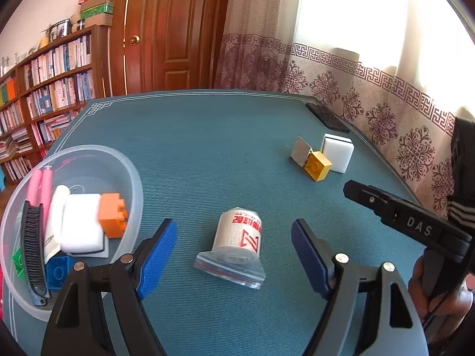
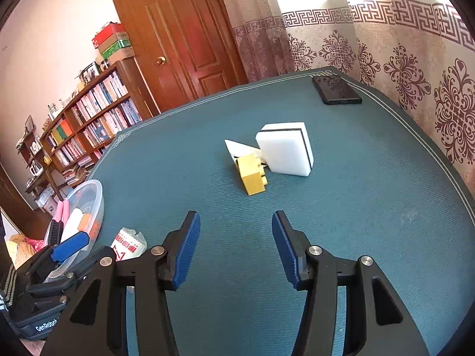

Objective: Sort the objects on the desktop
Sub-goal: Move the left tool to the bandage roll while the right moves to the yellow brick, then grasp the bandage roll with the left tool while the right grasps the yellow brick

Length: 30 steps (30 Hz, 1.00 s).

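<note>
A bagged bandage roll with red print lies on the teal table mat, just ahead of my open left gripper and between its blue pads. To its left a clear plastic bowl holds an orange brick, white sponge, pink tubes, black comb and blue and green bricks. Far right on the mat sit a yellow brick, a white sponge and a small card. My right gripper is open and empty, short of the yellow brick and white sponge.
A black phone lies at the mat's far right corner by the patterned curtain. The bowl sits at the table's left edge. A bookshelf and wooden door stand beyond the table. A hand holds the right gripper's handle.
</note>
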Each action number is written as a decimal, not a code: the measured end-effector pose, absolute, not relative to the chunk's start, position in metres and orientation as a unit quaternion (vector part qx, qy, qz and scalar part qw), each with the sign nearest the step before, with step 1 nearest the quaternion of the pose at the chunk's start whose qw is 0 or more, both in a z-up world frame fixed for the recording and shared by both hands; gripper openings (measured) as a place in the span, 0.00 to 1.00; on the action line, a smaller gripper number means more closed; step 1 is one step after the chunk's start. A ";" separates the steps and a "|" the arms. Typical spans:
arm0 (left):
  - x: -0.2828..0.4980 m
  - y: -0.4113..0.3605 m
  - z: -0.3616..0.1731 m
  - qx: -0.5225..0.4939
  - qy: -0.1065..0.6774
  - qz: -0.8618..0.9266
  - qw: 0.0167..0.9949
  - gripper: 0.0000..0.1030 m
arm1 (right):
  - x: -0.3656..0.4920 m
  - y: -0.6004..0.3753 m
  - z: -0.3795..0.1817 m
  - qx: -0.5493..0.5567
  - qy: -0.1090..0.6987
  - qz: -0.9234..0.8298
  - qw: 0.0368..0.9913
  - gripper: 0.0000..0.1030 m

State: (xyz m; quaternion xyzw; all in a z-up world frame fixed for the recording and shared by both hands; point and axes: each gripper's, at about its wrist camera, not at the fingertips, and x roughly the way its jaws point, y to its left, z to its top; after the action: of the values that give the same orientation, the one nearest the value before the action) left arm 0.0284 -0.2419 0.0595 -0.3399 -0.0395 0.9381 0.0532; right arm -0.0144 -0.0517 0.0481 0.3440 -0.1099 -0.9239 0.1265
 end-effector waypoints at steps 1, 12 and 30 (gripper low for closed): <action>0.025 -0.238 0.058 -0.343 -0.036 0.937 0.055 0.80 | -0.019 -0.049 0.049 0.344 -0.106 -0.924 0.125 0.53; -0.002 -0.228 0.037 -0.376 -0.034 0.924 0.068 0.80 | -0.066 -0.057 0.040 0.361 -0.064 -0.922 0.125 0.53; -0.013 -0.239 0.024 -0.390 -0.062 0.917 0.061 0.54 | -0.096 -0.067 0.019 0.387 -0.055 -0.914 0.106 0.25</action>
State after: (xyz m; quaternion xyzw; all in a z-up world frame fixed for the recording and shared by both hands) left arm -0.0127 -0.2392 0.0244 -0.3898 -0.0623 0.9168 0.0606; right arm -0.0963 -0.0672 0.0195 0.3872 -0.0555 -0.9141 0.1065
